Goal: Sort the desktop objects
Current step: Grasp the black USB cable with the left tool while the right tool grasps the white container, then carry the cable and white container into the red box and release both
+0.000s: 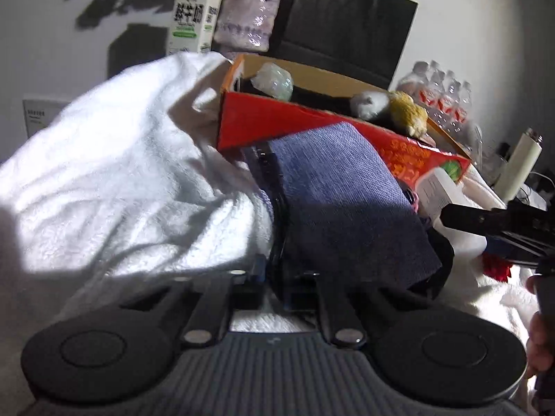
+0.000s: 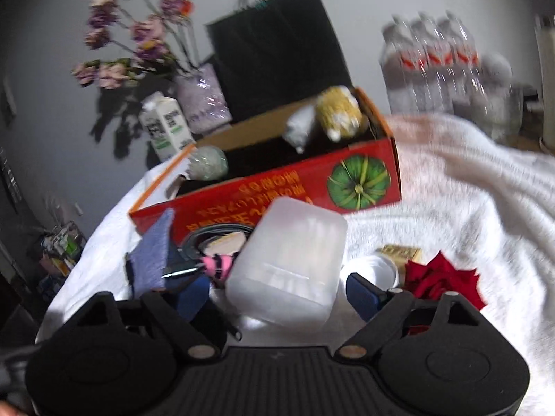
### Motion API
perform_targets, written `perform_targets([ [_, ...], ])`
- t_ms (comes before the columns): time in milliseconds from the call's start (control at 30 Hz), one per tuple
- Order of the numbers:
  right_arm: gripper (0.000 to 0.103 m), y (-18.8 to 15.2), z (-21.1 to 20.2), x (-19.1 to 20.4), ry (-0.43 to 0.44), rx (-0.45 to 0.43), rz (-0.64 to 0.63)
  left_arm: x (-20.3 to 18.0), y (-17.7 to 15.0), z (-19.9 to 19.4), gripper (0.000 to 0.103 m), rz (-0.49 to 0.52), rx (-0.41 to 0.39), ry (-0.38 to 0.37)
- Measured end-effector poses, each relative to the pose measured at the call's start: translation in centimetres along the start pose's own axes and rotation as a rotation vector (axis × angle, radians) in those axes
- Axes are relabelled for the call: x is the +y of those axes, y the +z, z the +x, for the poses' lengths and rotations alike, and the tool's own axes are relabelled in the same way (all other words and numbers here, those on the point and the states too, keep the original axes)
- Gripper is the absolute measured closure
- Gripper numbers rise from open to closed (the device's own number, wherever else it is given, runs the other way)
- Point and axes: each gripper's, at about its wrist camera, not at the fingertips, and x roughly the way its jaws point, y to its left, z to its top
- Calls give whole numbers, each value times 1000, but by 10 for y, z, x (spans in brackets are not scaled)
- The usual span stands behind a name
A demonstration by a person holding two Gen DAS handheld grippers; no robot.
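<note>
A red cardboard box point(image 1: 263, 121) point(image 2: 295, 187) stands on a white towel and holds a pale green ball point(image 1: 274, 81), a grey pouch point(image 1: 367, 104) and a yellow plush point(image 1: 409, 111). My left gripper point(image 1: 277, 287) is shut on a blue-grey fabric-covered object point(image 1: 343, 197), held up in front of the box. My right gripper point(image 2: 277, 294) is open around a translucent plastic container point(image 2: 288, 260); its blue fingertips point(image 2: 360, 294) flank it. Whether the pads touch it I cannot tell. The right gripper also shows at the right of the left wrist view point(image 1: 503, 225).
A red fabric flower point(image 2: 440, 277), a white lid point(image 2: 371, 270), a pink clip point(image 2: 218, 267) and black cables point(image 2: 208, 235) lie near the container. A milk carton point(image 1: 192, 17), black paper bag point(image 1: 347, 24), water bottles point(image 2: 433, 62) and dried flowers point(image 2: 131, 38) stand behind.
</note>
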Motion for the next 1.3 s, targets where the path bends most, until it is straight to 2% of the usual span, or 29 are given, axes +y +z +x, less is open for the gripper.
perform_targets([
  [33,17,0,3,-1,-4,-4,8,0,-1,-3,95,-1,-6,-3],
  [100,29,-1,6,0,-26,-10,-1,0,-1,-11,96,-12,-22,-7],
  [200,35,-2,-2,3,-37,-30,-32,-1,-2,-32,99,-25,-70,-13],
  [333,36,-8,-29,11,-49,-72,-89,-4,-3,-71,99,-12,-137,-24],
  [467,36,-28,-69,27,-102,-105,-217,-15,-9,-110,99,32,-197,-45],
  [633,36,-70,-114,41,-160,-96,-317,-27,-27,-139,99,65,-205,-92],
  [800,36,-109,-150,40,-187,-21,-345,-32,-41,-153,99,73,-202,-121],
  [933,34,-122,-143,39,-210,-5,-346,-37,-46,-157,99,80,-207,-126],
  [1167,25,-116,-108,46,-262,-13,-348,-39,-47,-162,99,97,-225,-125],
  [1200,27,-116,-106,48,-264,-17,-356,-38,-47,-162,99,93,-225,-126],
  [1267,38,-114,-107,48,-253,-32,-339,-36,-45,-164,99,87,-230,-131],
  [1300,38,-111,-109,48,-227,-40,-326,-35,-42,-164,99,89,-236,-139],
])
